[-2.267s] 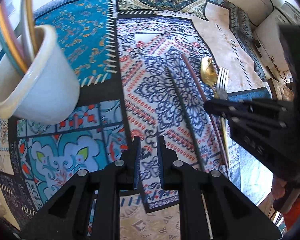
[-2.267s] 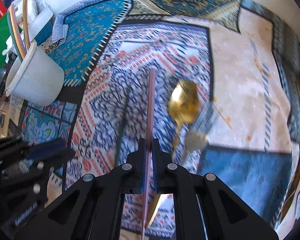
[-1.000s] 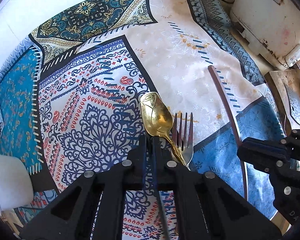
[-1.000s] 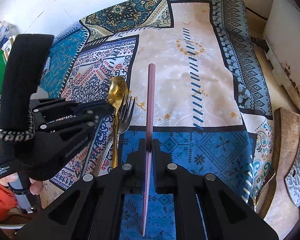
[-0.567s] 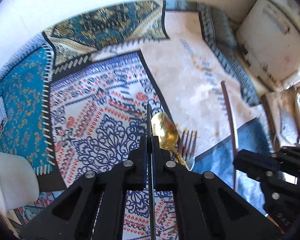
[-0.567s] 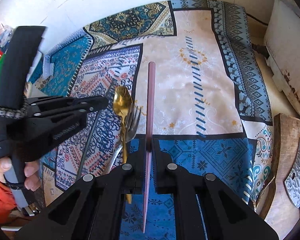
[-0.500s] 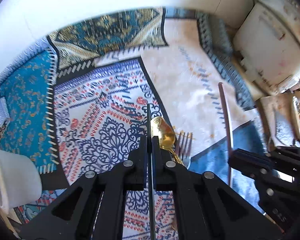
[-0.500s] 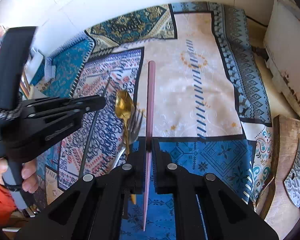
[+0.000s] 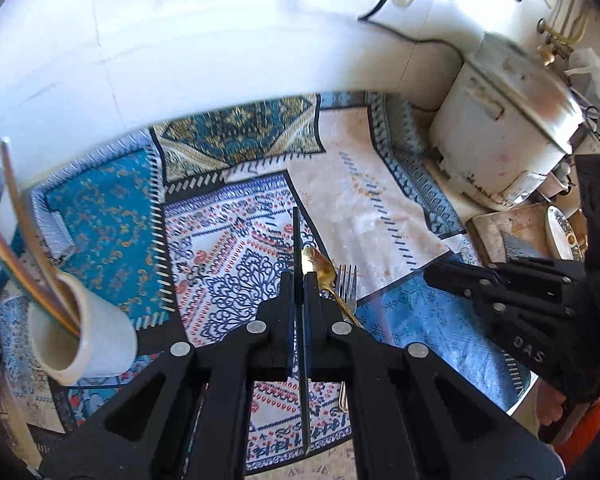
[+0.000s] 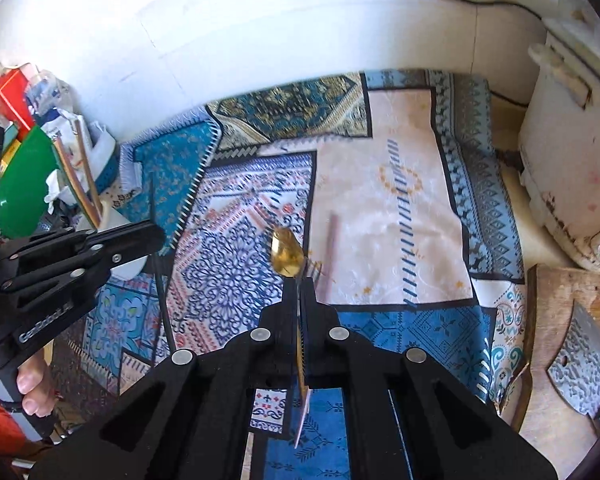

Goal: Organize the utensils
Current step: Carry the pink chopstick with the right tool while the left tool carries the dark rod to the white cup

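My left gripper (image 9: 299, 276) is shut on a thin dark chopstick (image 9: 296, 232), held off the patterned cloth (image 9: 228, 264). My right gripper (image 10: 299, 284) is shut on a pink chopstick (image 10: 301, 424) that shows blurred, its far part slanting right. On the cloth below lie a gold spoon (image 10: 286, 256) and a silver fork (image 9: 346, 284), side by side. A white cup (image 9: 92, 344) with several chopsticks stands at the left. In the right wrist view the left gripper (image 10: 152, 236) hangs in front of that cup (image 10: 116, 220). The right gripper (image 9: 432, 272) shows at the right of the left wrist view.
A white rice cooker (image 9: 500, 140) stands at the back right by the wall. A wooden board (image 10: 560, 312) with a cleaver (image 10: 580, 368) lies to the right of the cloth. A green bowl (image 10: 20, 192) and packets crowd the far left. A hand (image 10: 32, 388) holds the left gripper's handle.
The left gripper, open at first, closed on the dark chopstick. Both grippers have since risen from the cloth with their chopsticks, and the cup has come back into the left view.
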A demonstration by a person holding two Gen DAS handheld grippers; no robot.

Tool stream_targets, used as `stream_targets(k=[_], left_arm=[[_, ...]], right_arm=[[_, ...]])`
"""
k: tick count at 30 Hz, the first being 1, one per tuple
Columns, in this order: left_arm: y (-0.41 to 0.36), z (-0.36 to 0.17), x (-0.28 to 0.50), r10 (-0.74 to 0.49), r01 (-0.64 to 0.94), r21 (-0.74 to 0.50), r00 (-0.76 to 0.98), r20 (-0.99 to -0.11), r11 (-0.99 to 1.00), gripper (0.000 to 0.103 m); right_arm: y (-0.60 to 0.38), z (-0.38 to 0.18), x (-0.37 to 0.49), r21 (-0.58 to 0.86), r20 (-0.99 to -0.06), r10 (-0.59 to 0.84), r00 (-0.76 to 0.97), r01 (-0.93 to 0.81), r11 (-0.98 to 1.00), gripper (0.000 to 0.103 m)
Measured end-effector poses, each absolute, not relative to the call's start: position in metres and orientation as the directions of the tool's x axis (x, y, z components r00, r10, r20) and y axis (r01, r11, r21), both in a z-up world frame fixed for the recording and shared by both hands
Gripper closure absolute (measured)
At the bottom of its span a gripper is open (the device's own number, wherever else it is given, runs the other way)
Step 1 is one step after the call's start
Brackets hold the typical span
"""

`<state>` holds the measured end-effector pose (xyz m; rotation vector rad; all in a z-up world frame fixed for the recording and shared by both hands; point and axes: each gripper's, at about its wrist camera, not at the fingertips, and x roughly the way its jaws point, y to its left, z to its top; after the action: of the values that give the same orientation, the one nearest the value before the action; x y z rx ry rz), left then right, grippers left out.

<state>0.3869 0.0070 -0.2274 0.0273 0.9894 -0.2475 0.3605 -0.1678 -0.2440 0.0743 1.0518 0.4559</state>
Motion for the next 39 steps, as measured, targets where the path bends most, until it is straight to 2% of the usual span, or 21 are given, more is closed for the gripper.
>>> stream_targets(k=[7,9,11,16,23,25,26,28,34,39], left_arm=[[0.021,-0.212,0.372,-0.199,0.193,-0.108,0.555,-0.808,0.975,0.101],[0.025,-0.209,0.371,-0.201,0.181,-0.117,0.566,-0.799,0.976,0.101],[0.028,-0.205,0.369,-0.197,0.172,-0.117,0.578,-0.792,0.978,0.101],[0.031,-0.198,0.364,-0.192,0.168,-0.113,0.603,-0.774,0.979,0.101],[0.035,-0.196,0.365,-0.195,0.147,-0.132,0.612,-0.767,0.980,0.101],[0.036,-0.195,0.365,-0.192,0.141,-0.133,0.616,-0.764,0.981,0.101],[0.037,-0.193,0.365,-0.191,0.139,-0.134,0.620,-0.761,0.981,0.101],[0.038,-0.192,0.365,-0.191,0.135,-0.136,0.624,-0.758,0.982,0.101],[0.039,-0.185,0.363,-0.191,0.133,-0.138,0.639,-0.745,0.981,0.101],[0.038,-0.176,0.356,-0.186,0.140,-0.123,0.663,-0.725,0.982,0.101]], right_arm=[[-0.167,-0.260,0.366,0.254,-0.854,0.357,0.379,-0.295,0.921,0.099],[-0.174,-0.273,0.372,0.241,-0.874,0.320,0.364,-0.247,0.939,0.087],[-0.184,-0.287,0.379,0.250,-0.888,0.307,0.342,-0.201,0.947,0.080],[-0.194,-0.324,0.399,0.223,-0.928,0.251,0.275,-0.132,0.966,0.079],[-0.175,-0.343,0.417,0.166,-0.945,0.202,0.258,-0.152,0.974,0.080],[-0.165,-0.343,0.418,0.104,-0.949,0.148,0.278,-0.169,0.980,0.087],[-0.161,-0.343,0.417,0.084,-0.948,0.132,0.290,-0.174,0.981,0.094],[-0.155,-0.343,0.416,0.075,-0.946,0.127,0.298,-0.179,0.981,0.095],[-0.158,-0.338,0.413,0.170,-0.931,0.209,0.299,-0.148,0.974,0.097],[-0.167,-0.307,0.398,0.216,-0.895,0.255,0.365,-0.145,0.966,0.097]])
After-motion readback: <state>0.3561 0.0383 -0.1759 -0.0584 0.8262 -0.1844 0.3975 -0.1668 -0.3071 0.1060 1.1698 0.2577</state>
